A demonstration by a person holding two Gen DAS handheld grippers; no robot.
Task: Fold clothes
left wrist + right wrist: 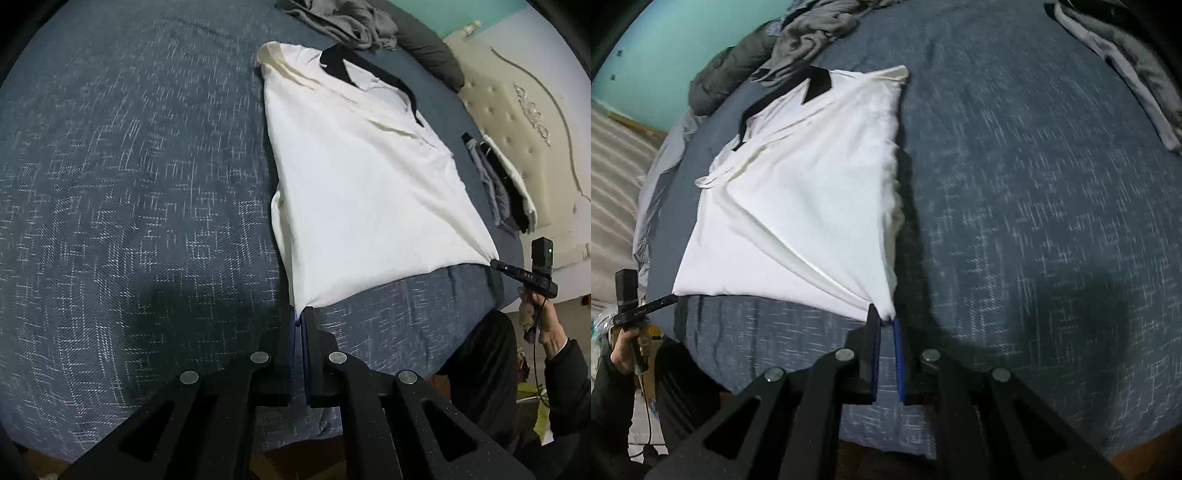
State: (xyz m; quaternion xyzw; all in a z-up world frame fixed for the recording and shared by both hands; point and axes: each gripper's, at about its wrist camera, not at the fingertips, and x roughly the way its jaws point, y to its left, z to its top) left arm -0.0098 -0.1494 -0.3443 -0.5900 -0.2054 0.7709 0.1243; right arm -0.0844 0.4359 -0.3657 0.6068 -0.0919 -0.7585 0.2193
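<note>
A white shirt (pixel 362 177) with a black collar (pixel 369 70) lies flat on the dark blue bedspread (pixel 129 184), its sides folded inward. My left gripper (pixel 300 314) is shut on the near left hem corner. My right gripper (pixel 496 264), held by a hand in a dark sleeve, pinches the other hem corner, and the hem is stretched taut between them. In the right wrist view the right gripper (pixel 884 319) is shut on its corner of the shirt (pixel 798 206). The left gripper (pixel 673 296) holds the far corner at the left.
A heap of grey clothes (pixel 340 18) and a dark grey pillow (pixel 424 48) lie beyond the collar. A stack of folded garments (pixel 502 184) sits by the cream headboard (pixel 535 122). Another grey garment (pixel 1126 62) lies at the right. The bed's edge is just below the grippers.
</note>
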